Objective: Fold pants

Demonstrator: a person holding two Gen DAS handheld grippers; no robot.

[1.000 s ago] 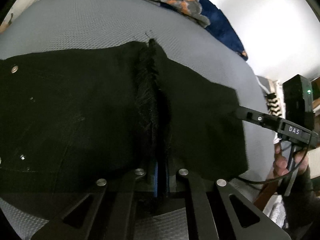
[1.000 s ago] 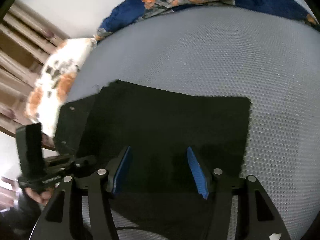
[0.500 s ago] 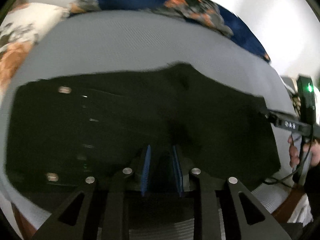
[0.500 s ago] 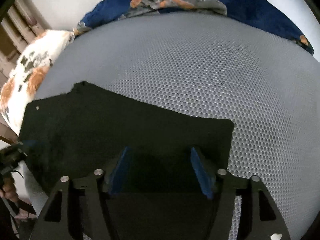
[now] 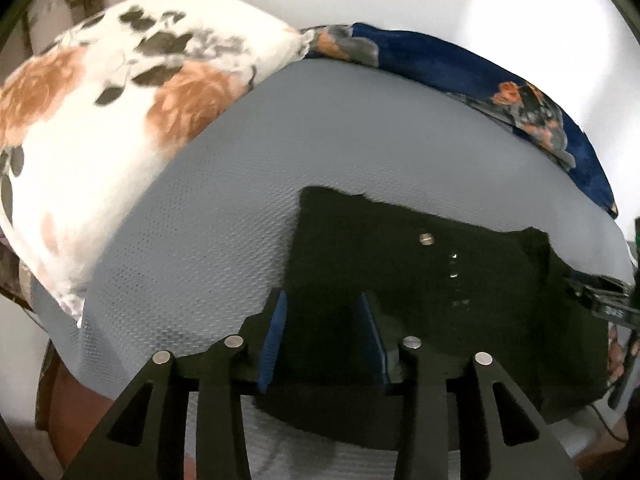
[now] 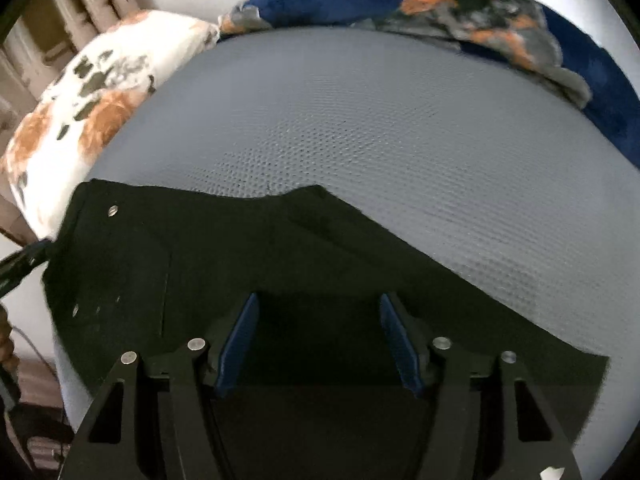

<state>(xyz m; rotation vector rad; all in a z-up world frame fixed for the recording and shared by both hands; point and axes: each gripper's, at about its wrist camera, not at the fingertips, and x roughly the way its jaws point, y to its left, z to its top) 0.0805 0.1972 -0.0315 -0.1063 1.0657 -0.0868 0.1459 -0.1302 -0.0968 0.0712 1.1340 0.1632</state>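
The black pants lie flat and folded on the grey mesh bed cover, with metal rivets showing. My left gripper is open and empty, hovering over the pants' left near corner. In the right wrist view the pants fill the lower half. My right gripper is open and empty above their near part. The right gripper's tip shows at the right edge of the left wrist view, and the left gripper's tip at the left edge of the right wrist view.
A white pillow with orange and grey flowers lies at the left, also in the right wrist view. A dark blue floral blanket lies along the far edge by the white wall. The bed's near edge drops off at the lower left.
My left gripper has let go of the pinched fabric, opened, and swung left over the pants' left corner. The pants now lie flat. My right gripper stays open and has shifted a little.
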